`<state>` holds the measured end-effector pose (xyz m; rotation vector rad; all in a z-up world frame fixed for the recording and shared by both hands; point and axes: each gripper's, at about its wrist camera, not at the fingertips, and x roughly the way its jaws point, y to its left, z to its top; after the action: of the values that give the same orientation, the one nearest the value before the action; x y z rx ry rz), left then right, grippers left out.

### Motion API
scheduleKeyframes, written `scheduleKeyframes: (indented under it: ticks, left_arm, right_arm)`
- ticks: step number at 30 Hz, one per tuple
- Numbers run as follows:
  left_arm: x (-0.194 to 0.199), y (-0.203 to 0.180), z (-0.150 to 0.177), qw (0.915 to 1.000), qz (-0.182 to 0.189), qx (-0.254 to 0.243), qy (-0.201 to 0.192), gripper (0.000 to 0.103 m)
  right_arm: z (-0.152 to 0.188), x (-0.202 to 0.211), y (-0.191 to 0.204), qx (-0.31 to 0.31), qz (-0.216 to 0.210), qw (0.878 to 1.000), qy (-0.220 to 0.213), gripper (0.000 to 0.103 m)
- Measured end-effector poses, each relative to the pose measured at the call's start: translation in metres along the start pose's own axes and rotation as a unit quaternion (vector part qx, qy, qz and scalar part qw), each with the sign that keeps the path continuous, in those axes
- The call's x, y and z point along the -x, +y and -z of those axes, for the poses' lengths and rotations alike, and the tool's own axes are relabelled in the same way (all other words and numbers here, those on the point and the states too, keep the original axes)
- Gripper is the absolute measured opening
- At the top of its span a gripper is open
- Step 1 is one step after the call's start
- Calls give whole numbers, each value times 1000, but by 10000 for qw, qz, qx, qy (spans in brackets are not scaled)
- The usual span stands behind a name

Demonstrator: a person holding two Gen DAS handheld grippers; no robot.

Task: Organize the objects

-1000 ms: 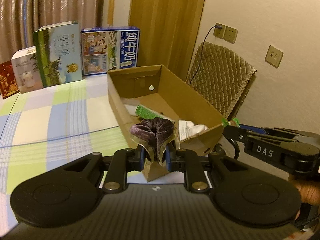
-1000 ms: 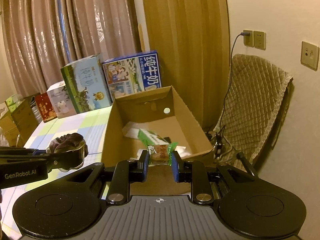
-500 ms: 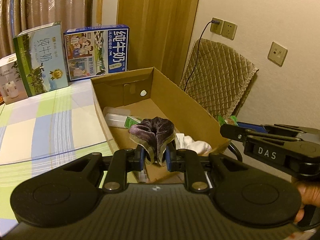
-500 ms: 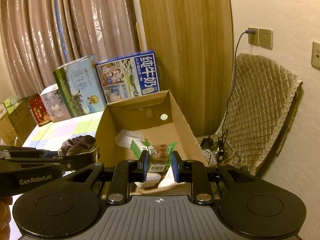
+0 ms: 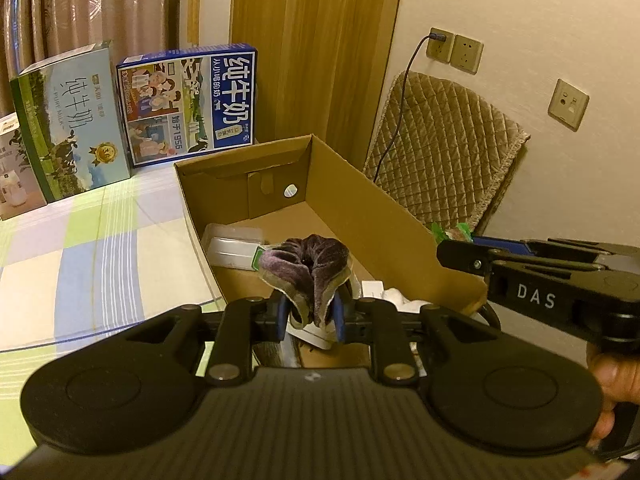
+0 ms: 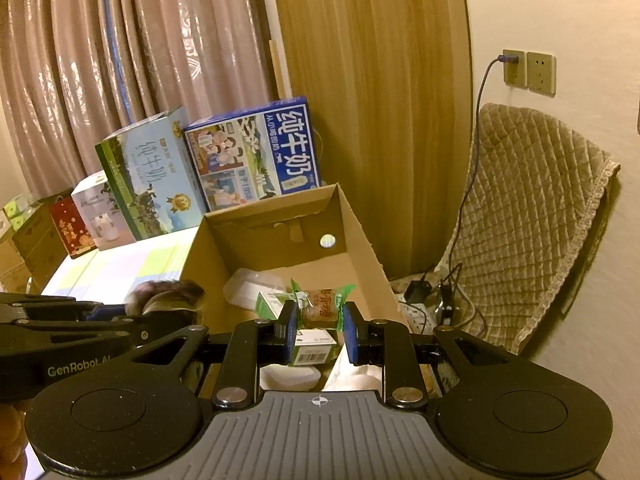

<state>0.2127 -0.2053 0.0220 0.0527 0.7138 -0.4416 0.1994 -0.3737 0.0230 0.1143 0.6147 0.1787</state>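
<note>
Both grippers now further over the cardboard box (image 5: 360, 200), left gripper (image 5: 310, 314) pinching purple scrunchie (image 5: 308, 264), jaws easing apart, right gripper (image 6: 320, 330) pinching green-ended snack packet (image 6: 320, 304), checked tablecloth (image 5: 80, 248), curtains (image 6: 120, 60).

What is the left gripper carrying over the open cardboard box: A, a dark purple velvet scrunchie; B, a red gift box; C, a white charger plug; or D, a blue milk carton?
A: in the left wrist view, the left gripper has its blue pads closed on the dark purple velvet scrunchie, held above the open cardboard box.
</note>
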Motion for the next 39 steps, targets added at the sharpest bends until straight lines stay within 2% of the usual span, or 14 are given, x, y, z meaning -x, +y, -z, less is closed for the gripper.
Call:
scheduleKeyframes:
  ticks: [2, 4, 5, 11, 17, 18, 20, 21, 22, 32, 39]
  left_arm:
    - [-4, 2, -3, 10000, -5, -6, -14, 20]
    - [-7, 4, -5, 10000, 68, -17, -65, 40]
    - [-10, 5, -6, 9999, 89, -19, -71, 53]
    - [-8, 14, -7, 9998, -112, -52, -124, 55]
    - [2, 25, 0, 9995, -267, 62, -126, 57]
    - [4, 27, 1, 9995, -288, 92, -127, 58]
    - [7, 30, 4, 9993, -313, 136, -127, 59]
    - [8, 31, 4, 9993, -332, 157, -122, 60]
    - [9, 33, 6, 9992, -344, 168, -117, 60]
    - [26, 42, 19, 9983, -474, 328, -97, 72]
    - [46, 38, 30, 9972, -592, 431, -122, 93]
  right_arm:
    - [-1, -2, -1, -21, 4, 10000, -1, 21]
    - [-1, -3, -3, -44, 2, 10000, 2, 21]
    - [-1, -3, -4, -55, -1, 10000, 0, 21]
    - [0, -7, -5, -108, -66, 9999, 68, 21]
    - [1, -11, 0, -184, -330, 9992, 155, 21]
    - [0, -12, -1, -231, -466, 9985, 154, 23]
    - [-1, -13, -1, -379, -620, 9973, 140, 42]
    - [-2, -11, -2, -431, -613, 9971, 86, 54]
    - [-3, -9, -3, -461, -602, 9971, 29, 57]
    - [-3, 12, -6, -565, -436, 9975, -21, 59]
    - [7, 32, 3, -432, -389, 9983, 93, 72]
